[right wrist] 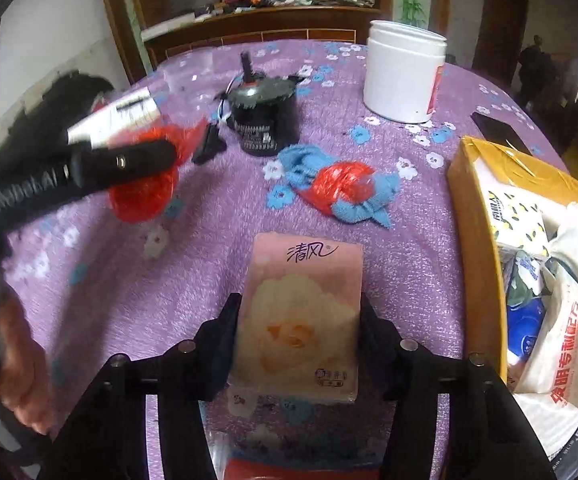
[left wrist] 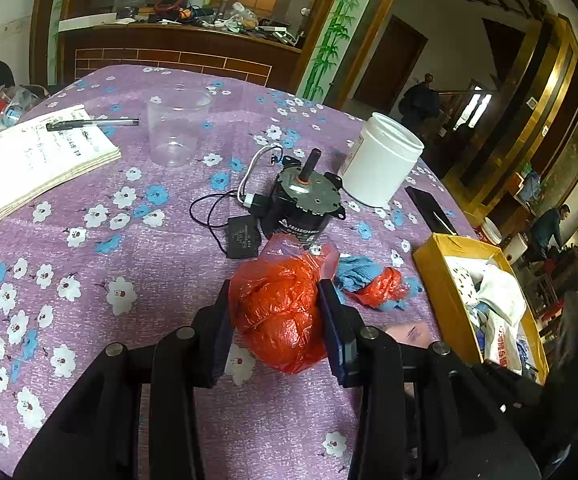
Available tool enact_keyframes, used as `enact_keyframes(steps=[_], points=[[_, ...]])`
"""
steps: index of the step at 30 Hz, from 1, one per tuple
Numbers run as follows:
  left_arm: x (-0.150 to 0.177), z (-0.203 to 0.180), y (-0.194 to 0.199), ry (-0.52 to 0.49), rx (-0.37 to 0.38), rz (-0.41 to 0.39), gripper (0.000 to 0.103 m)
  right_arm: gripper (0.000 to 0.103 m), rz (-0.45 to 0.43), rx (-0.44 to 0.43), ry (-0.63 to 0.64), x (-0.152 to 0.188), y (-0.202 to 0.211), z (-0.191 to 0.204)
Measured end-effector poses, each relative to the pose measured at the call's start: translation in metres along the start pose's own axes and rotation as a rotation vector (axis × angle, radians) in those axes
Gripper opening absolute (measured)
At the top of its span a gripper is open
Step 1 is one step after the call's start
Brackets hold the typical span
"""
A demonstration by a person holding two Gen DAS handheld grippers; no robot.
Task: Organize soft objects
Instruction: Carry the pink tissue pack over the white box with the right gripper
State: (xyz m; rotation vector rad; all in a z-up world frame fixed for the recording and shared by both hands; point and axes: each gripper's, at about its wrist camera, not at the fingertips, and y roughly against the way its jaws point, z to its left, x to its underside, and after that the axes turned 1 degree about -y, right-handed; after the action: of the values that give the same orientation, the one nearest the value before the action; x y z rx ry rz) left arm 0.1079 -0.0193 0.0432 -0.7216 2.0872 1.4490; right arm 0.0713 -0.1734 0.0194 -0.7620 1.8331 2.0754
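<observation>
My left gripper [left wrist: 279, 312] is shut on a crumpled red plastic bag [left wrist: 281, 312], just above the purple flowered tablecloth; in the right wrist view the bag [right wrist: 145, 196] shows blurred at left behind that gripper. My right gripper [right wrist: 299, 320] is shut on a pink tissue pack [right wrist: 301, 312] near the table's front. A blue cloth tangled with a small red bag [right wrist: 341, 190] lies in the middle of the table, also in the left wrist view [left wrist: 369, 280]. A yellow cardboard box [right wrist: 473, 208] at the right holds several soft packs and bags; it shows too in the left wrist view [left wrist: 441, 280].
A black motor [left wrist: 301, 204] with wires and a white jar [left wrist: 381, 160] stand behind the soft things. A clear plastic cup [left wrist: 175, 128], an open notebook [left wrist: 37, 160] with a pen, and a black phone [left wrist: 429, 208] lie on the table.
</observation>
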Motion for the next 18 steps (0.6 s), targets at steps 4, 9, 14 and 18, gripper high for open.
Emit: enact_keyframes(steps=[4, 9, 14, 18], points=[[0.001, -0.004, 0.001, -0.014, 0.007, -0.004, 0.037, 0.055, -0.072, -0.025, -0.03, -0.006, 0.015, -0.007], [0.002, -0.008, 0.001, -0.025, 0.02, -0.01, 0.037, 0.055, -0.13, -0.011, -0.064, -0.012, 0.027, -0.016], [0.004, -0.012, 0.001, -0.038, 0.031, -0.009, 0.037, 0.055, -0.146, -0.005, -0.082, -0.015, 0.031, -0.022], [0.004, -0.014, 0.002, -0.047, 0.034, -0.014, 0.037, 0.055, -0.159, 0.004, -0.086, -0.016, 0.033, -0.024]])
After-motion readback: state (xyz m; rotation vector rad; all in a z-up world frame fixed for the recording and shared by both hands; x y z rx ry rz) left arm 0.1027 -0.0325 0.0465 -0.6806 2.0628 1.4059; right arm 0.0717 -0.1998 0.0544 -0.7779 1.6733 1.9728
